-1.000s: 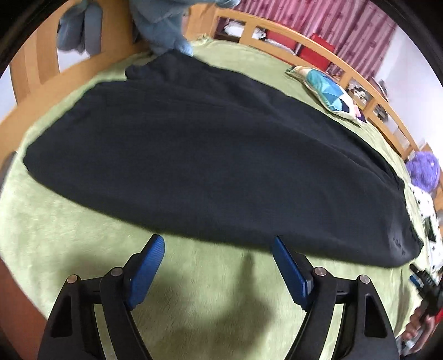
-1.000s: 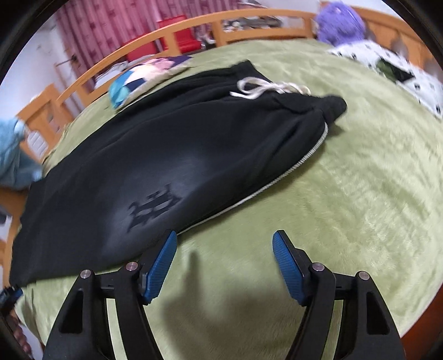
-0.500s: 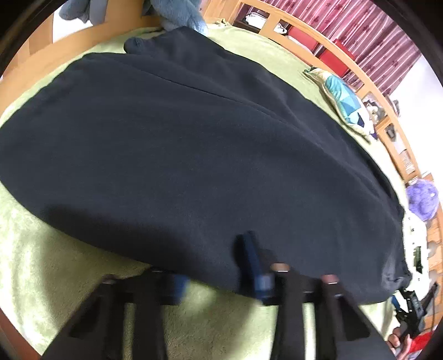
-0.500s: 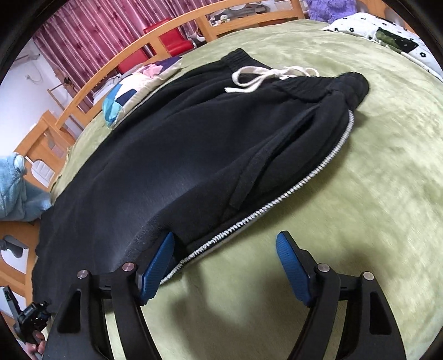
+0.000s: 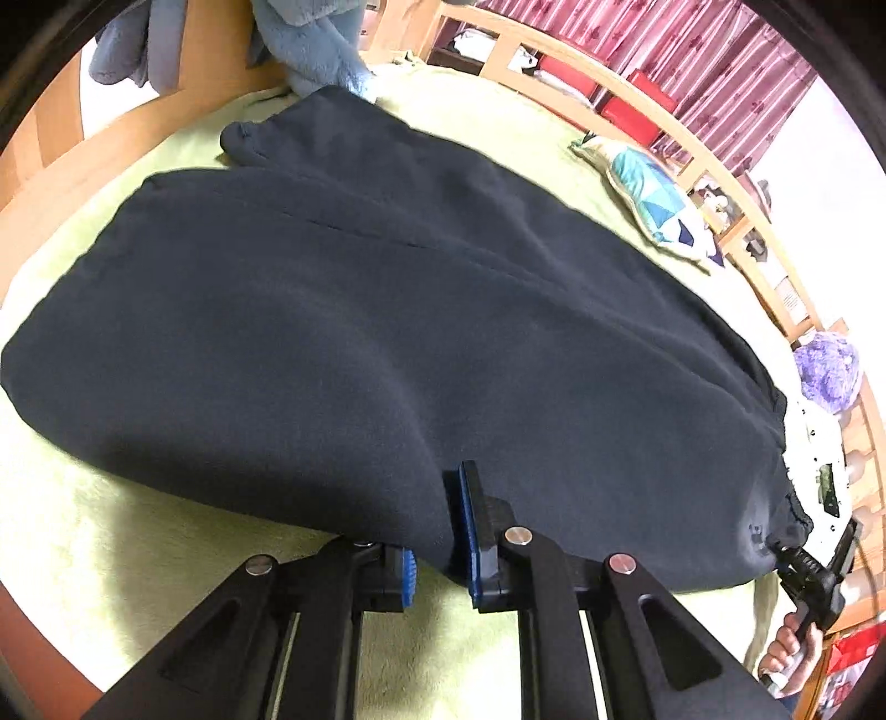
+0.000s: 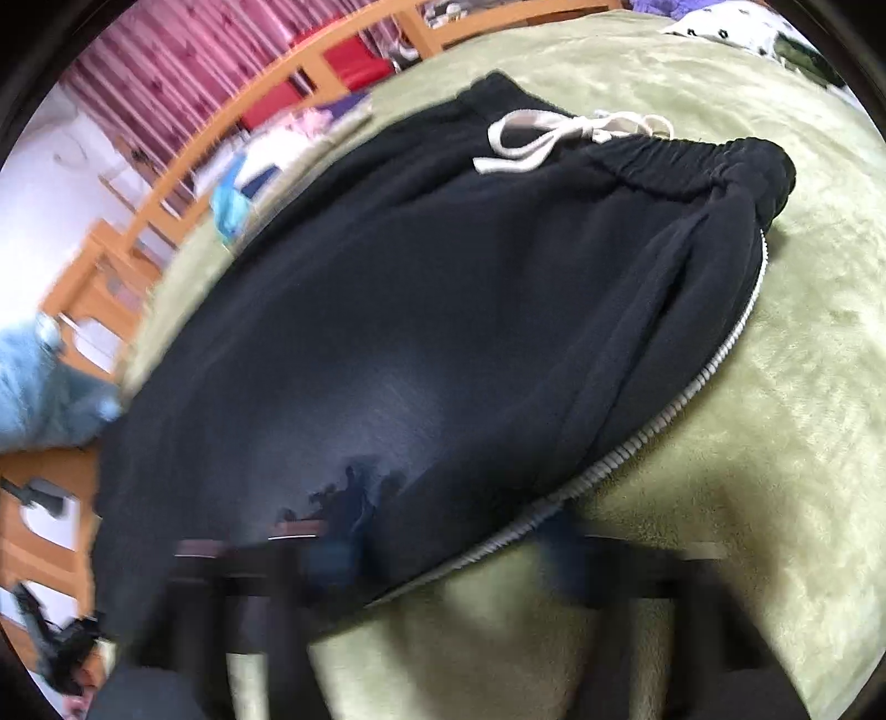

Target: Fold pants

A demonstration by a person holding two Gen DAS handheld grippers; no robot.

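Black sweatpants (image 5: 387,332) lie flat on a green bedspread (image 5: 138,554), folded lengthwise with one leg on the other. My left gripper (image 5: 437,548) is shut on the near edge of the pants, the cloth pinched between its blue pads. In the right wrist view the pants (image 6: 443,332) show a white drawstring (image 6: 554,138) at the waistband and a white side stripe (image 6: 637,448). My right gripper (image 6: 443,559) is blurred; its jaws stand apart astride the striped edge near the thigh.
A wooden bed rail (image 5: 637,133) runs round the far side. A blue patterned cushion (image 5: 653,205) lies beyond the pants. A blue plush toy (image 5: 326,50) sits at the leg ends. A purple plush (image 5: 828,371) sits at the right.
My left gripper moved forward onto the pants' near edge and closed on it. My right gripper moved in from the bare bedspread onto the striped side edge.
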